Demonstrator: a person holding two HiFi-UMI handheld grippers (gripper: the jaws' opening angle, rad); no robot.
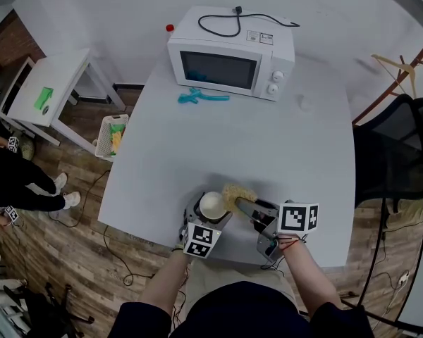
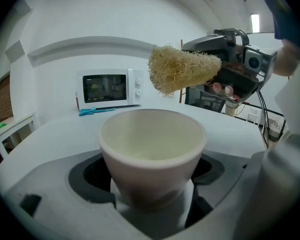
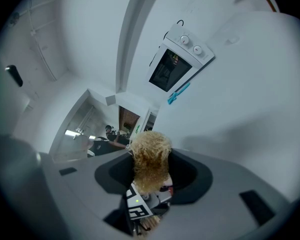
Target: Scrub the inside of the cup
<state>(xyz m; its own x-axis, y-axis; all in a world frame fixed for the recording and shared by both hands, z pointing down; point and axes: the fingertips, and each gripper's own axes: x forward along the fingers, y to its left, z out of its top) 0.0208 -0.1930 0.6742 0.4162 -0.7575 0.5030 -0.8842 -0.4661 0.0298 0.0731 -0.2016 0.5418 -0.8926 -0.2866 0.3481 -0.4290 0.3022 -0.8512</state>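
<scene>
Head view: left claw (image 1: 210,215) pinches the cup (image 1: 213,204) at the bench's (image 1: 282,146) 6 o'clock edge; right claw (image 1: 244,204) clamps a loofah (image 1: 236,192) at the cup's 2 o'clock. Left gripper view: loofah is above the rim, not inside. Judged step: approach; next, lower it in. Right gripper view: microwave (image 3: 176,64) and teal tool (image 3: 178,93) sit well apart; path looks free.

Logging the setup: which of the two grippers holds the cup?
The left gripper, jaws shut on the white cup; the right gripper grips the loofah scrubber instead.
</scene>
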